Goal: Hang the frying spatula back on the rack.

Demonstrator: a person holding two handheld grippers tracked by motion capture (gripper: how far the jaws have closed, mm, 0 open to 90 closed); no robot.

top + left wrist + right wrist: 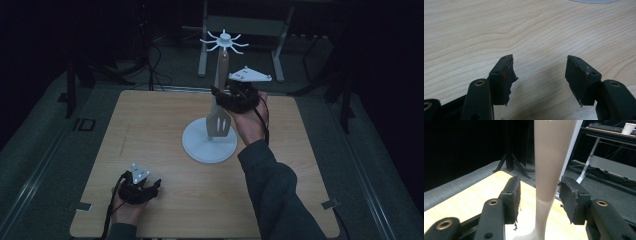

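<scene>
Nearest the high camera, the left gripper (141, 186) rested on the wooden table (165, 130) in the person's left hand (127, 210), well apart from the work; its jaws stood open with nothing between them. Beyond it, the right hand (251, 122) held the right gripper (220, 97) level at the neck of the spatula (220, 117), which hung upright from a hook of the white rack (209, 142), blade down just above the round base. Judged from this layout, the hanging step was done: the spatula was borne by the rack, and what remained was to draw the right gripper back clear of the handle. The right gripper view supplied what the high view could not resolve: the spatula handle (550, 170) passed between the two jaws, and a visible gap stood on either side of it, so the pads were not pressing; the right gripper was therefore open, with the handle between its jaws but released. That view also showed the far table edge and a desk frame behind the handle. The left gripper view (540, 75) confirmed bare wood grain ahead of its open jaws and a sliver of the rack base (594, 1) far ahead of them. The hook crown at the rack top (224, 41) appeared in the high view alone.
</scene>
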